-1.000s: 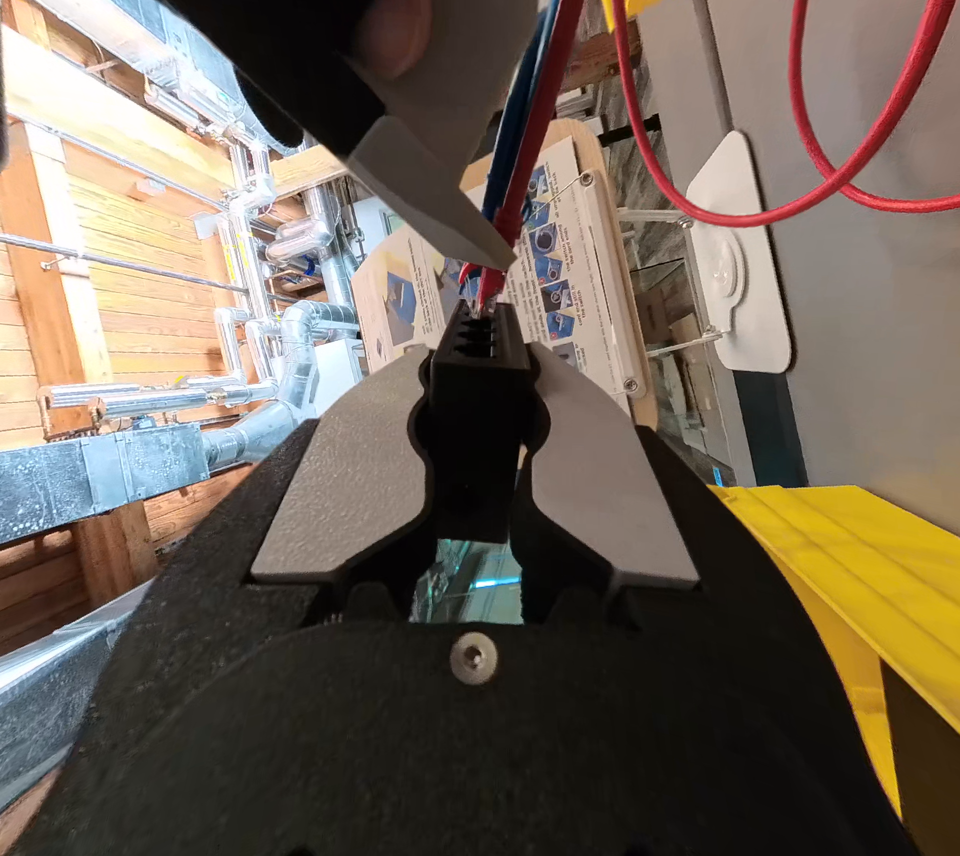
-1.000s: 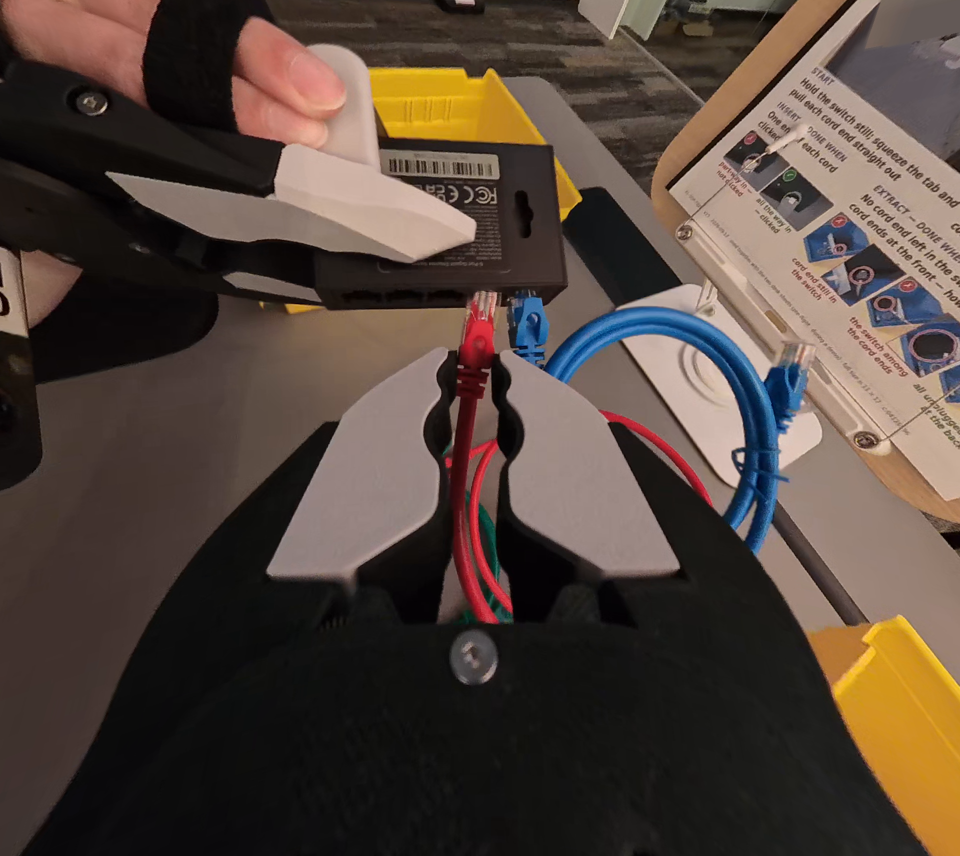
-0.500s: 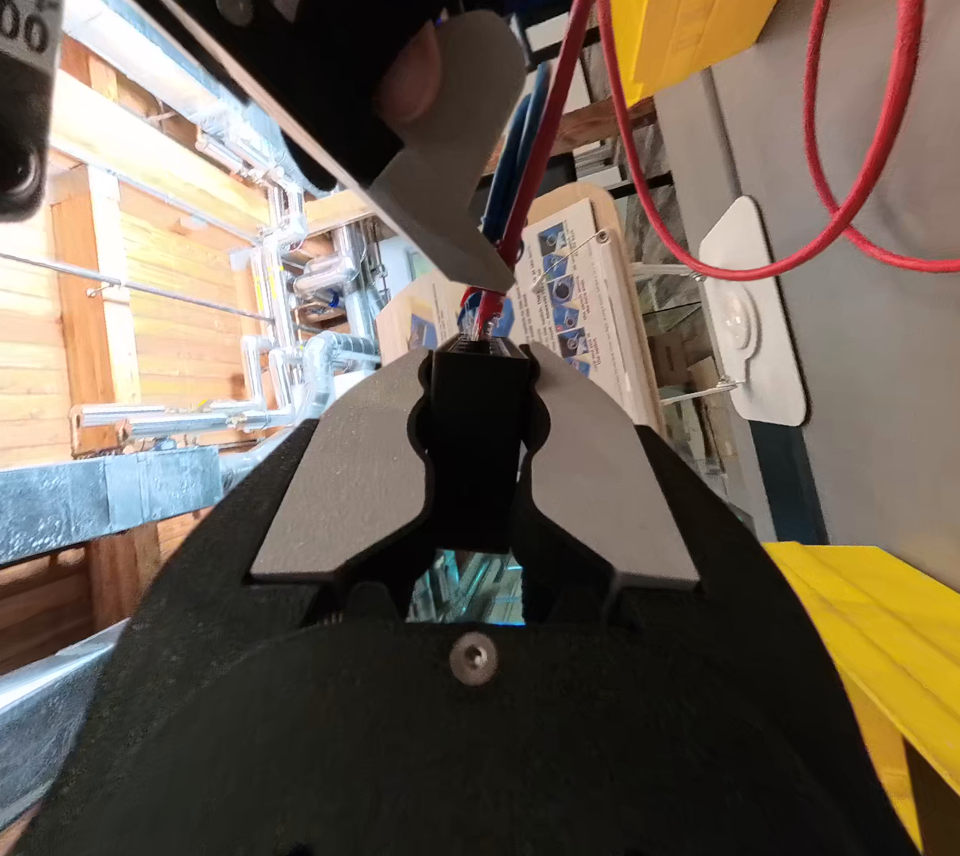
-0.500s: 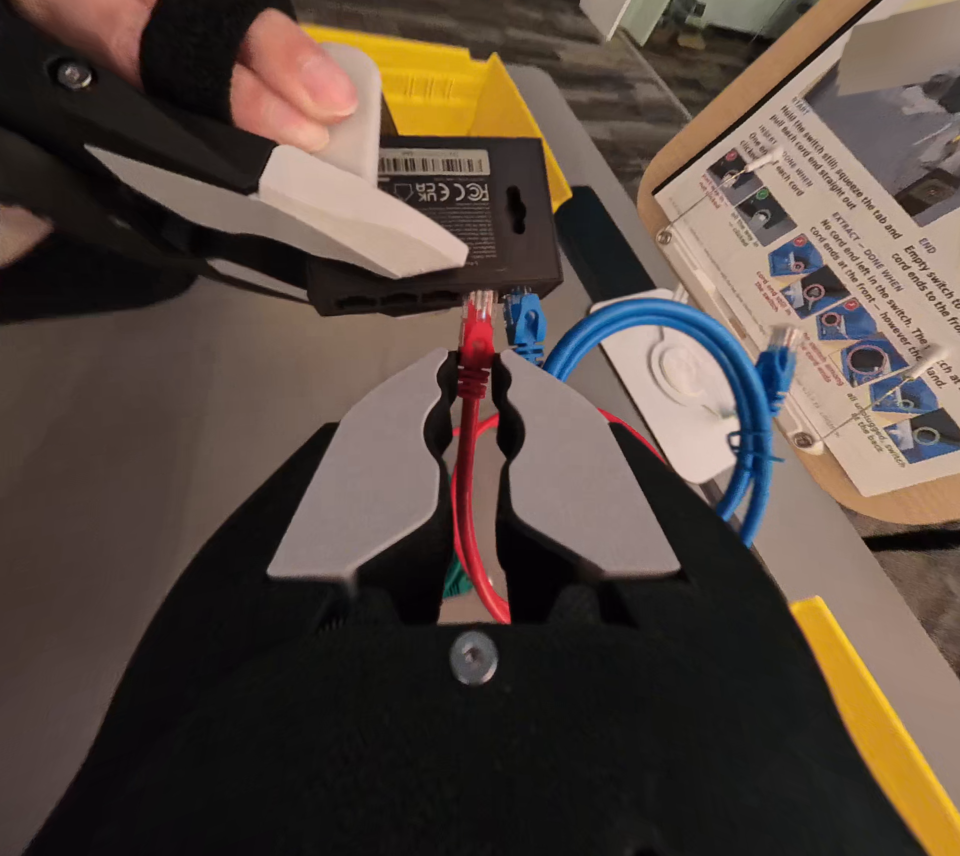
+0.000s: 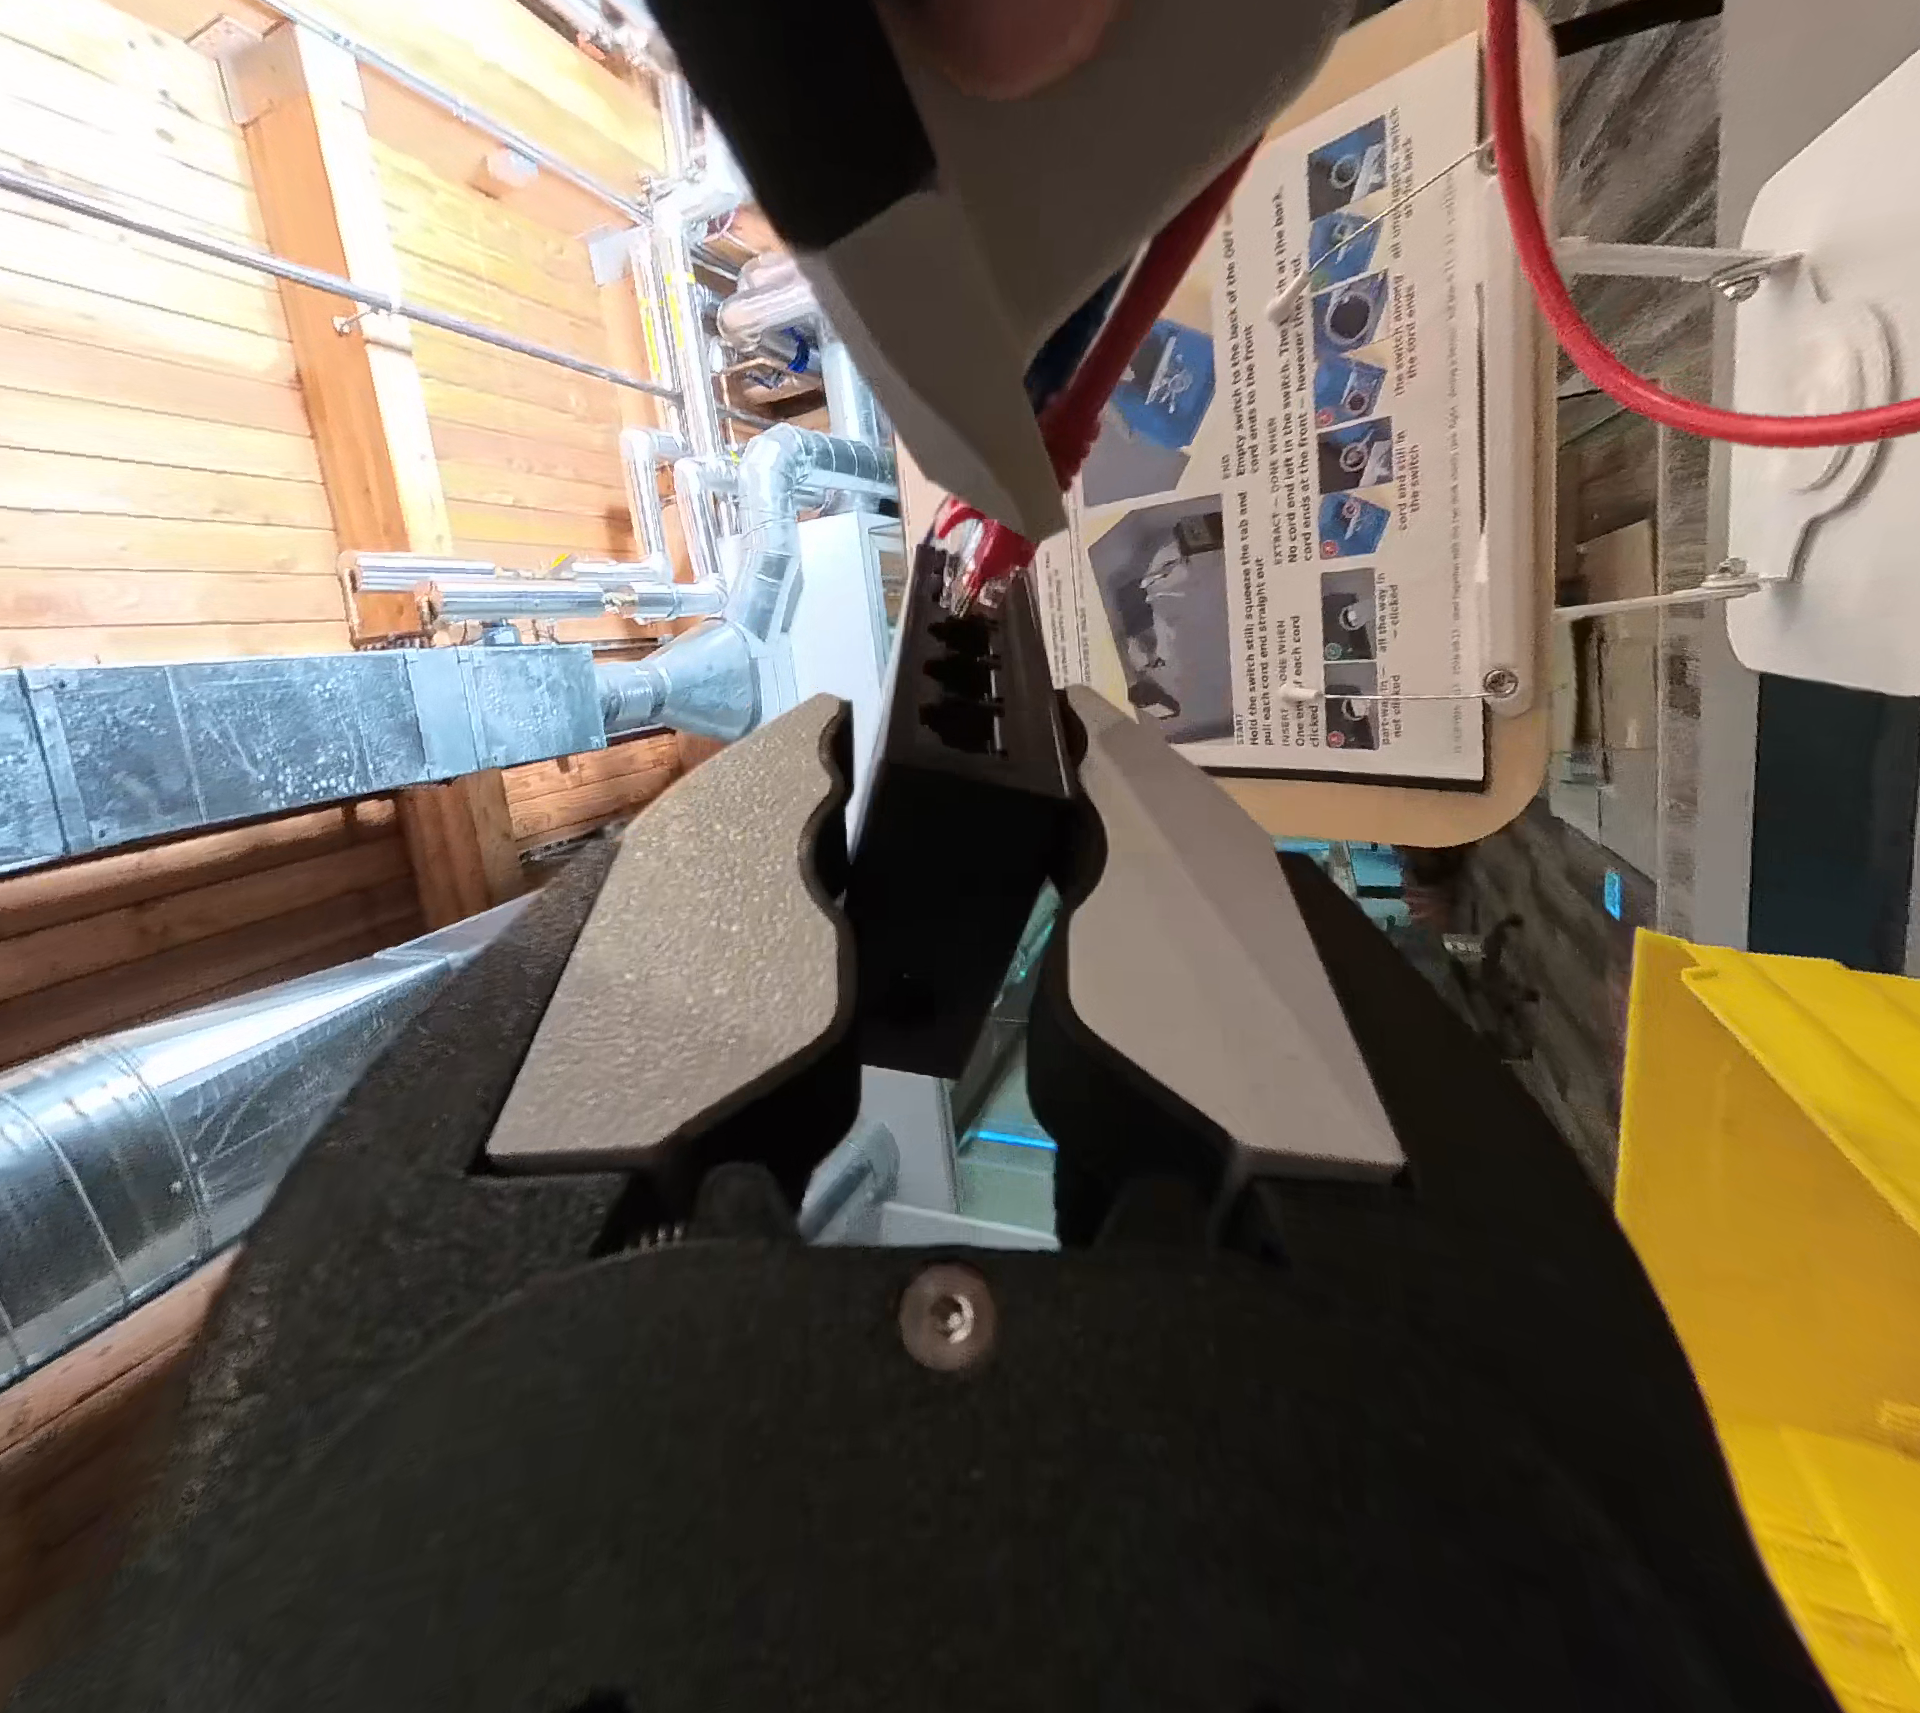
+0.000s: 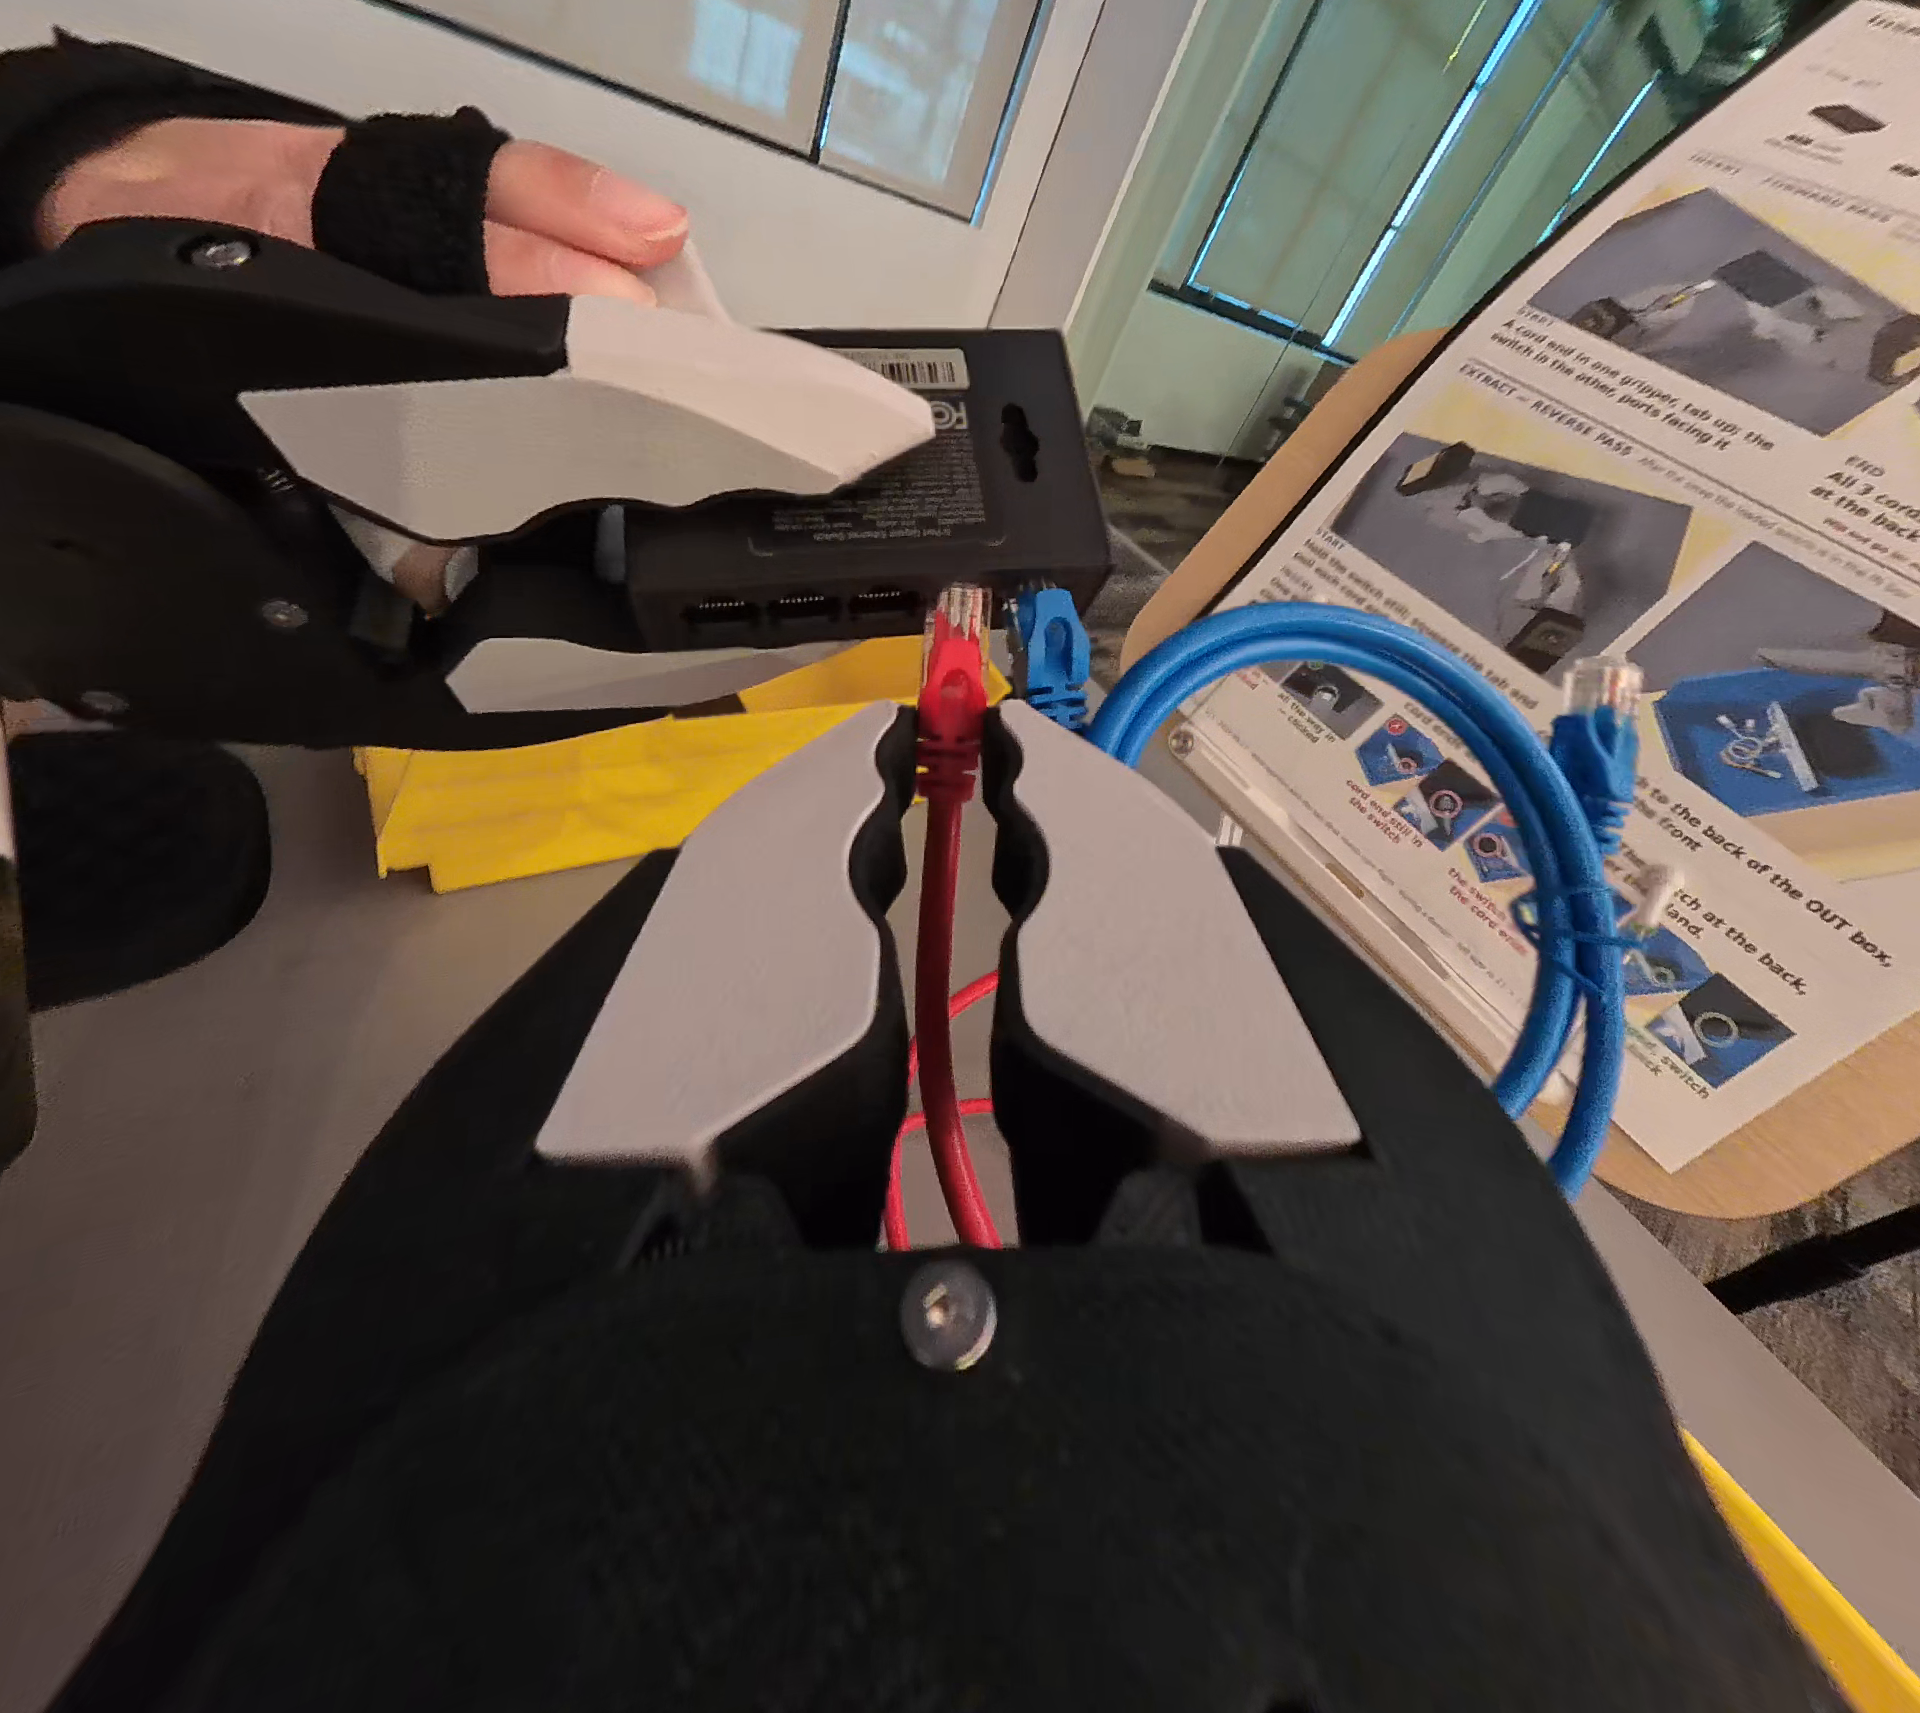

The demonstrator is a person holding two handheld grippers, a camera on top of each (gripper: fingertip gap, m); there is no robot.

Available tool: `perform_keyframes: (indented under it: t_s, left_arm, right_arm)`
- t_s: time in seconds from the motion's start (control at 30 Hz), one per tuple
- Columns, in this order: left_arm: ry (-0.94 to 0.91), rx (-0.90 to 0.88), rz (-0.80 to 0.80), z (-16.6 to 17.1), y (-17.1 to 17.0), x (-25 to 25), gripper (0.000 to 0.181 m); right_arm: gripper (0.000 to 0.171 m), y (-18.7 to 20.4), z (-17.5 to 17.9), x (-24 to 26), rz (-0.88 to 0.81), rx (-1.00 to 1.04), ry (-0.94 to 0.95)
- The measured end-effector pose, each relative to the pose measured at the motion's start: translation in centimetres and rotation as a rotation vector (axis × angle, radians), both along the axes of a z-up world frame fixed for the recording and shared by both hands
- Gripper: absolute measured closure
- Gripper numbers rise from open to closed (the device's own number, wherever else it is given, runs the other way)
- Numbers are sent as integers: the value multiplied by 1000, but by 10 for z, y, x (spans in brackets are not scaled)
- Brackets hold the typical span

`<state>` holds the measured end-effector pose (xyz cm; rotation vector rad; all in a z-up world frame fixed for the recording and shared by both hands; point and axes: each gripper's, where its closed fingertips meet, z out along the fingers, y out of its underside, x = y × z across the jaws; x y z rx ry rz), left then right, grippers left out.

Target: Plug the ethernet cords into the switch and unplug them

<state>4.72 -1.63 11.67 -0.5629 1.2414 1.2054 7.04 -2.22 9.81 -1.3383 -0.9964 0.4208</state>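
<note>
Matt black plastic switch (image 6: 883, 510), glossy red cord (image 6: 940, 957), grainy gripper fingers (image 5: 707, 915)

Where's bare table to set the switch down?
Free: grey table left of the right gripper, below the yellow bin. Crowded: right side, where the blue cord coils against the instruction board, and the red cord loops under the gripper.
</note>
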Motion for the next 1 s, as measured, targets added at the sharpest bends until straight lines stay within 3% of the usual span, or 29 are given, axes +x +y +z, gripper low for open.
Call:
perform_keyframes:
  t_s: [0.33,0.63,0.87,1.0]
  left_arm:
    - [-125,9,-35,16,-6,-2,136]
    - [-171,-14,-110,17,-13,10,114]
    - [-252,-31,-264,29,-41,23,115]
    - [-467,-134,-431,52,-60,19,114]
  right_arm:
    - [159,-4,13,-6,-63,53,131]
    - [159,-4,19,-1,-78,66,181]
    - [159,-8,31,7,-92,97,233]
    - [159,-7,37,16,-114,118,250]
